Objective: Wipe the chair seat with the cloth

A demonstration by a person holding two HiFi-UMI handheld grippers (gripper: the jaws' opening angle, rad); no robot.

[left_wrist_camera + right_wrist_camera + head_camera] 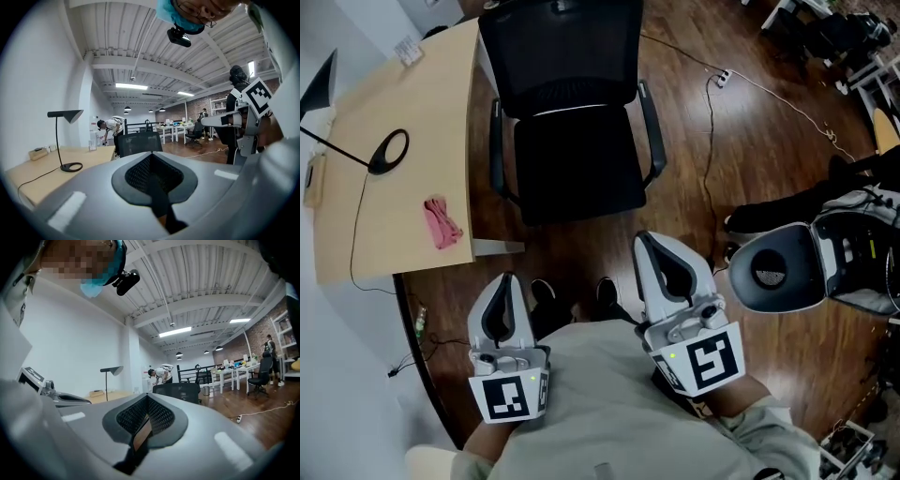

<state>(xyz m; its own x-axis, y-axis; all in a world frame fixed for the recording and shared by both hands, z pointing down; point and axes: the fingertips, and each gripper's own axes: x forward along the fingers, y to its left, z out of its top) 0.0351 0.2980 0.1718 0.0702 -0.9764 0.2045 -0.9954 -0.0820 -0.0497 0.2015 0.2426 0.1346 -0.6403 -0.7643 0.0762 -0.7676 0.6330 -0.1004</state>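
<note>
While the left gripper (507, 286) and right gripper (652, 248) hover with fingers clenched, seemingly empty, the pink cloth (442, 223) lies on the tabletop (403, 98) at ten o'clock, the chair (577, 173) at twelve.

Crumpled pink cloth (442, 223) lies on desk (394, 103) beside black chair seat (578, 173).

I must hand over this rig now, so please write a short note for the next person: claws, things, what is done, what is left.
Left claw: shut, empty, held close to the body.
Right claw: shut, empty, also close to the body.
Pink cloth: lies on the desk near its edge, to the left of the chair.
Chair seat: ahead of both claws, nothing on it.
Done: nothing yet; cloth not picked up.
Left: grasp the cloth, wipe the seat.
</note>
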